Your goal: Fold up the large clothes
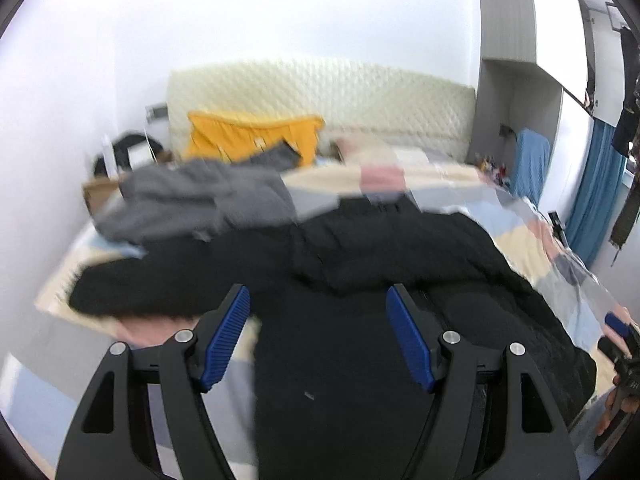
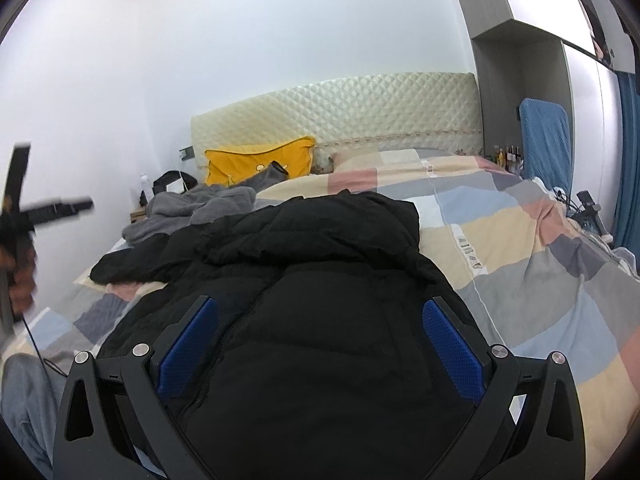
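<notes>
The left hand-held gripper [image 1: 318, 300] hangs above the black jacket [image 1: 380, 248], its blue pads spread apart with nothing between them. The right hand-held gripper [image 2: 320, 312] hovers over the same jacket, likewise spread and empty.

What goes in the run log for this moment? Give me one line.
stage: pre-fold | black jacket: spread on checked quilt | left gripper: open, empty | right gripper: open, empty | grey garment: aside

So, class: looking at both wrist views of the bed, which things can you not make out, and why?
- Grey garment, left wrist view: motion blur hides what kind of garment it is.
- Black jacket, right wrist view: its lower hem is cut off by the bottom edge.
- Small bottles, right wrist view: too small to identify.
- Left tool, right wrist view: blurred and cut off by the left edge.
</notes>
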Available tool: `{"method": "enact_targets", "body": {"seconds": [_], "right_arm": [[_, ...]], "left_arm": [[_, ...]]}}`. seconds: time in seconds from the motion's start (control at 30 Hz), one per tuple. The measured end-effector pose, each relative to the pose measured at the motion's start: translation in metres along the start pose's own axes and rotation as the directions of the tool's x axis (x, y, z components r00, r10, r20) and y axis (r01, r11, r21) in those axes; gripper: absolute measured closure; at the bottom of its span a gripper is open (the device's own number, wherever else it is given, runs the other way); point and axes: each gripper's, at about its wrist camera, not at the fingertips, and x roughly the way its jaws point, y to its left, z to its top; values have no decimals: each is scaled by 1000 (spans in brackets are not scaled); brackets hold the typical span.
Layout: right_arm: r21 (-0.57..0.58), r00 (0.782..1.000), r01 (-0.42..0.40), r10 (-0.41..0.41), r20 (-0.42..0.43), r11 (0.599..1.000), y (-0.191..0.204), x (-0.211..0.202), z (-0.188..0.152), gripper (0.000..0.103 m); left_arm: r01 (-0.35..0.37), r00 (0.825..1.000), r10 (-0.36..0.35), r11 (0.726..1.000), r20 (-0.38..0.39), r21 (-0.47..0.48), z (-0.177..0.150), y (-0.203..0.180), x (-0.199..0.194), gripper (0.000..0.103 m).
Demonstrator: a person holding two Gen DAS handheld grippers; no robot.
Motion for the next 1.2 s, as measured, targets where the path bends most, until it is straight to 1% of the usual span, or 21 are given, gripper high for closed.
{"method": "enact_targets", "body": {"seconds": [0.07, 0.1, 0.17, 0.2, 0.23, 0.27, 0.4, 0.5, 0.6, 0.7, 0.77, 0.8, 0.83, 0.9, 0.97, 1.0, 1.03, 1.07, 1.1, 1.13, 1.2], "right_arm": [[-7, 1000, 0, 0, -5, 1000, 1, 1, 0, 0], [-11, 1000, 1, -1, -10, 1000, 2, 2, 0, 0], [-16, 1000, 5, -5, -16, 1000, 3, 3, -2, 0], [-16, 1000, 7, -7, -20, 1000, 3, 3, -2, 0], [-13, 1000, 10, -10, -24, 1000, 2, 4, -2, 0], [-9, 1000, 12, -12, -26, 1000, 2, 5, -3, 0], [13, 999, 18, -18, -27, 1000, -2, 7, -3, 0], [31, 999, 26, -25, -37, 999, -4, 12, -3, 0], [35, 998, 44, -42, -46, 998, -5, 15, -3, 0], [26, 996, 65, -63, -61, 998, -2, 20, -2, 0], [19, 994, 78, -76, -74, 997, 2, 24, -2, 0], [16, 993, 85, -84, -79, 996, 4, 26, -2, 0], [13, 992, 96, -95, -86, 995, 6, 28, -2, 0], [18, 990, 110, -108, -87, 994, 9, 31, -3, 0], [30, 989, 126, -123, -80, 992, 12, 34, -5, 0], [35, 987, 140, -137, -82, 989, 13, 38, -6, 0], [34, 985, 151, -148, -87, 988, 14, 43, -6, 0], [29, 982, 163, -159, -99, 986, 16, 48, -6, 0], [24, 979, 170, -166, -115, 985, 17, 54, -5, 0], [20, 977, 169, -165, -132, 985, 20, 59, -4, 0], [15, 976, 166, -162, -147, 986, 25, 64, -3, 0]], "left_arm": [[-48, 999, 49, 999, -15, 14, 18, 13, -8, 32], [-47, 999, 47, 999, -20, 6, 25, 20, -12, 32], [-49, 998, 47, 998, -42, -31, 39, 39, -20, 32], [-69, 996, 67, 997, -52, -44, 45, 49, -23, 31], [-113, 992, 109, 992, -57, -60, 54, 62, -29, 31], [-133, 990, 129, 988, -54, -75, 60, 72, -35, 31], [-187, 982, 179, 968, -59, -167, 81, 130, -54, 26], [-205, 979, 195, 953, -66, -225, 79, 171, -54, 26], [-216, 976, 201, 939, -79, -269, 64, 209, -45, 26], [-189, 981, 160, 913, -110, -362, 39, 246, -22, 26], [-150, 986, 100, 885, -134, -440, 19, 272, 0, 26], [-138, 987, 78, 867, -143, -478, 10, 283, 10, 25], [-136, 985, 59, 838, -159, -529, -5, 299, 26, 24], [-152, 980, 42, 789, -194, -596, -25, 321, 47, 23], [-161, 973, 4, 729, -230, -665, -49, 346, 74, 21], [-158, 970, -24, 695, -242, -701, -61, 360, 87, 20], [-145, 967, -69, 647, -247, -748, -75, 376, 99, 20], [-146, 962, -95, 609, -255, -780, -83, 386, 108, 20], [-161, 958, -108, 566, -267, -808, -95, 399, 118, 20], [-175, 956, -109, 536, -273, -826, -104, 411, 126, 20], [-172, 958, -116, 501, -262, -848, -114, 430, 136, 20]]}}
